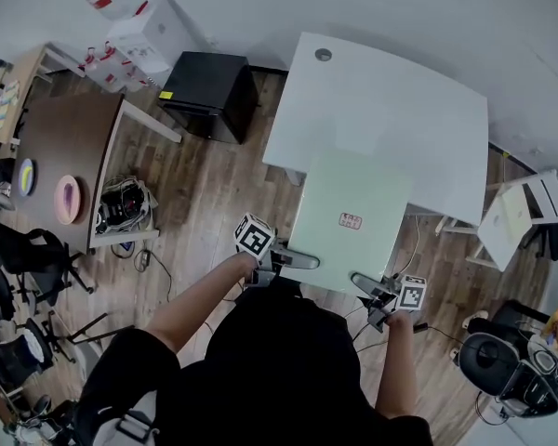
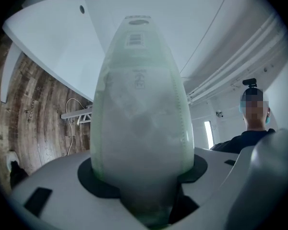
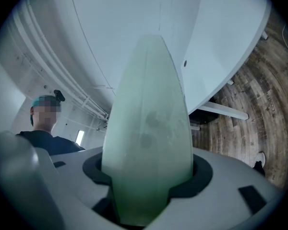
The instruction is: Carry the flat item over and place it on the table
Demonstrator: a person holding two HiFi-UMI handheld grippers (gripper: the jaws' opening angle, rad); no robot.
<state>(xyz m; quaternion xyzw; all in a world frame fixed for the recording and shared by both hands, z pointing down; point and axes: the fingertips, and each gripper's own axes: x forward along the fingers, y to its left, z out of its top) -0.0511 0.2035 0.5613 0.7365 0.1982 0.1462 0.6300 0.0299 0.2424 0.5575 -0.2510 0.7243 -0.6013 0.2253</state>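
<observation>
The flat item (image 1: pixel 349 216) is a pale green square panel with a small red-and-white label. It is held level, with its far part over the near edge of the white table (image 1: pixel 391 110). My left gripper (image 1: pixel 302 261) is shut on its near left edge, and my right gripper (image 1: pixel 367 286) is shut on its near right corner. In the left gripper view the panel (image 2: pixel 141 114) runs edge-on out from between the jaws, with the table (image 2: pixel 53 37) to its left. In the right gripper view the panel (image 3: pixel 149 128) fills the jaw gap, with the table (image 3: pixel 221 47) to its right.
A black cabinet (image 1: pixel 209 94) stands left of the white table. A brown table (image 1: pixel 60 147) with round coloured plates is at far left, with office chairs (image 1: pixel 19 249) beside it. A small white stand (image 1: pixel 521 212) and another chair (image 1: pixel 502 360) are at right. Cables lie on the wooden floor.
</observation>
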